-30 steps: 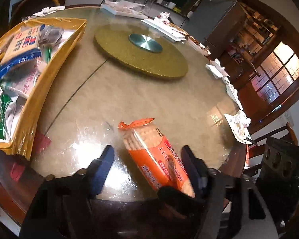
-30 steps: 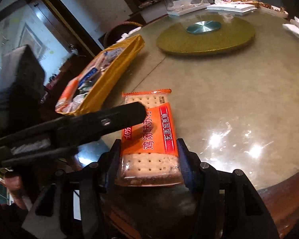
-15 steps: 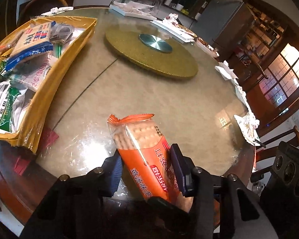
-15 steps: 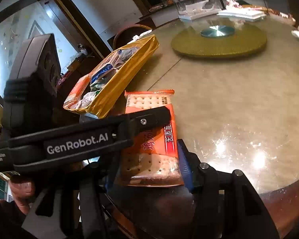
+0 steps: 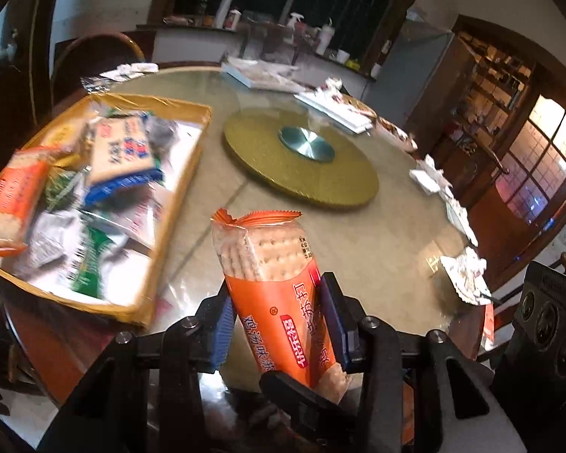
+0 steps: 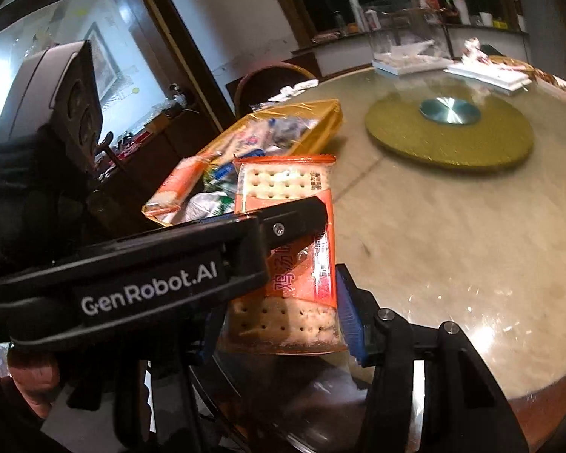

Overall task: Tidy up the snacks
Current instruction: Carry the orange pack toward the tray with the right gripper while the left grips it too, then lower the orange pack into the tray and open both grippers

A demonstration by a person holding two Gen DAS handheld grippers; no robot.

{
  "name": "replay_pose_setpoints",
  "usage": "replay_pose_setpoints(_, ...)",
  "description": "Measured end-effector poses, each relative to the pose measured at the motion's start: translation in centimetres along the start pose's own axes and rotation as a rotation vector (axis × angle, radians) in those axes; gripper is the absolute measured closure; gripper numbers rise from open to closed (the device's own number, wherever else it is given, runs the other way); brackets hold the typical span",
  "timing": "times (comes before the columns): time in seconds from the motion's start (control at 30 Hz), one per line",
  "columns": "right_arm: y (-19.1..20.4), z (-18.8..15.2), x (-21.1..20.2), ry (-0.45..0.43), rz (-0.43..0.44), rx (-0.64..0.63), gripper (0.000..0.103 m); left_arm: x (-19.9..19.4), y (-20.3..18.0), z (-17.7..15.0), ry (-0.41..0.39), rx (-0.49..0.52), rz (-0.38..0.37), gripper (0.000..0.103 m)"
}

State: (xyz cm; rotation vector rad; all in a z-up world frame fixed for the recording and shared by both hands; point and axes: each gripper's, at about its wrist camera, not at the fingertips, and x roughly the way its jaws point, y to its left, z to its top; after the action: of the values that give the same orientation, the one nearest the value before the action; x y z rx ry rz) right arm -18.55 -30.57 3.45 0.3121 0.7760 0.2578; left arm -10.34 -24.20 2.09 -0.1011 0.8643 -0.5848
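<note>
An orange packet of crackers [image 5: 271, 264] is held off the round table by both grippers. My left gripper [image 5: 277, 302] is shut on its middle, blue pads pressing both long sides. In the right wrist view the left gripper's black finger [image 6: 294, 219] crosses over the packet [image 6: 283, 185]. My right gripper [image 6: 279, 328] is shut on the packet's near end; its right pad touches the wrapper and its left pad is hidden behind the left gripper. To the left, a gold tray [image 5: 177, 204] holds several snack packets, among them another orange cracker pack [image 5: 11, 204].
A gold turntable [image 5: 302, 162] with a metal hub sits mid-table. White trays and crumpled papers [image 5: 464, 271] line the far and right edges. A chair back [image 6: 271, 79] stands behind the gold tray [image 6: 320, 139]. A hand [image 6: 30, 381] shows at lower left.
The left jaws closed onto the cracker packet, which lay flat on the table a second ago. Both grippers then rose with it, and its far end now tips upward.
</note>
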Motion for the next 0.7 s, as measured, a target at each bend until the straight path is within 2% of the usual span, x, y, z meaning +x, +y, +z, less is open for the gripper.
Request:
replay_pose_setpoints(0.2, 2.9, 3.0, 2.3, 0.005, 0.020, -0.088, 0.048, -1.5, 3.0, 1.9, -0.065, -0.041, 0.005, 0.060)
replay_pose_setpoints(0.4, 6.1, 6.9, 6.6, 0.020, 0.041, -0.166, 0.048, -2.2, 8.6, 5.4, -0.115, -0.135, 0.012, 0.061)
replay_pose_setpoints(0.53, 7.9, 8.9, 10.5, 0.054, 0.059, -0.179, 0.048, -1.9, 12.1, 7.0, -0.114, -0.196, 0.015, 0.062)
replay_pose_setpoints(0.7, 9.1, 9.8, 13.5, 0.079, 0.032, -0.204, 0.048, -0.9, 14.9, 7.5, -0.098, -0.235, -0.003, 0.062)
